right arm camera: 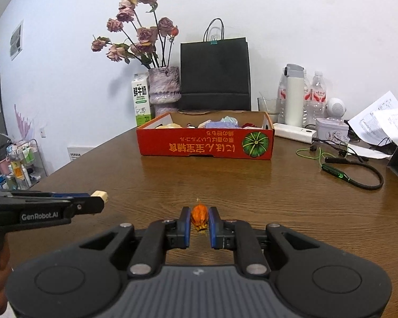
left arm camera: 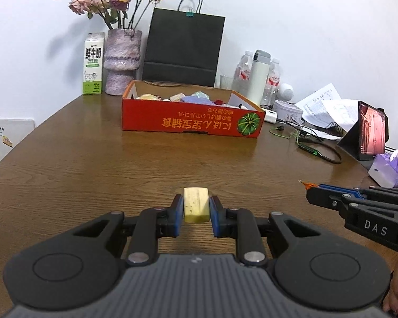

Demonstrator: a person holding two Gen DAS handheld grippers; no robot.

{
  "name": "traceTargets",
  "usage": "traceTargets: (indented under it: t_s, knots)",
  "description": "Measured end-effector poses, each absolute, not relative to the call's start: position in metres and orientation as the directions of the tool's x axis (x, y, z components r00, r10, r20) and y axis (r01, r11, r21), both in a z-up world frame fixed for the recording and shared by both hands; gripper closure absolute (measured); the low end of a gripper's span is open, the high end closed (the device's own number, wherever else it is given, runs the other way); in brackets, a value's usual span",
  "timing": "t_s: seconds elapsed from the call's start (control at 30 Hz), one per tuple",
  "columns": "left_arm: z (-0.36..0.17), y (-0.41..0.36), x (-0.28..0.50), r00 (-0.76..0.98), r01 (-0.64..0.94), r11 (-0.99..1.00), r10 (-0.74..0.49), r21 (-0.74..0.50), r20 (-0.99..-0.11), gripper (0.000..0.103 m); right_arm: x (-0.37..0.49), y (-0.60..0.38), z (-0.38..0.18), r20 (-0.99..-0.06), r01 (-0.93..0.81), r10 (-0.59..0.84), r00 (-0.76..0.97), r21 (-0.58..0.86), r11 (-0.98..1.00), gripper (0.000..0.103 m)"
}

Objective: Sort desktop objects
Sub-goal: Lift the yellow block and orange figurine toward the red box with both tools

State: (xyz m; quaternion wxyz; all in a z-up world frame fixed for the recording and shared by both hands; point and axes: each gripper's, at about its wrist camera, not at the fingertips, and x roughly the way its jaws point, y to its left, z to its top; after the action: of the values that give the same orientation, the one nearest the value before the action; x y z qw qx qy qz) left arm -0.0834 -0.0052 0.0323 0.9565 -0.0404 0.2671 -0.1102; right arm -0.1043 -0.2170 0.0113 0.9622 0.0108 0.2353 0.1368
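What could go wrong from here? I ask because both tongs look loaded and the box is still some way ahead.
1. The right tongs pinch a small, irregular orange object; it could slip out before reaching the red cardboard box.
2. The left tongs hold the pale yellow block only by its sides, so it might twist loose.
3. The box already holds several items; a drop might bounce out.
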Motion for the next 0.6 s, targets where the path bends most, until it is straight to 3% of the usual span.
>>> traceTargets:
  t_s: [0.17, 0.33, 0.6]
  knots:
    - [0.039, -0.007, -0.072, 0.834, 0.198, 0.969, -0.247, -0.15, -0.494, 0.081, -0.088, -0.224, 0.018, -0.441, -0.263, 0.28, 0.853, 0.101, 0.959, 0.09]
    - [0.065, -0.014, -0.032, 0.874, 0.201, 0.974, -0.227, -0.107, -0.43, 0.081, -0.045, -0.234, 0.045, -0.408, -0.281, 0.3, 0.862, 0.107, 0.954, 0.09]
    - [0.123, -0.03, 0.106, 0.872, 0.238, 0.956, -0.289, -0.173, -0.394, 0.081, 0.072, -0.248, 0.089, -0.346, -0.237, 0.252, 0.904, 0.084, 0.968, 0.09]
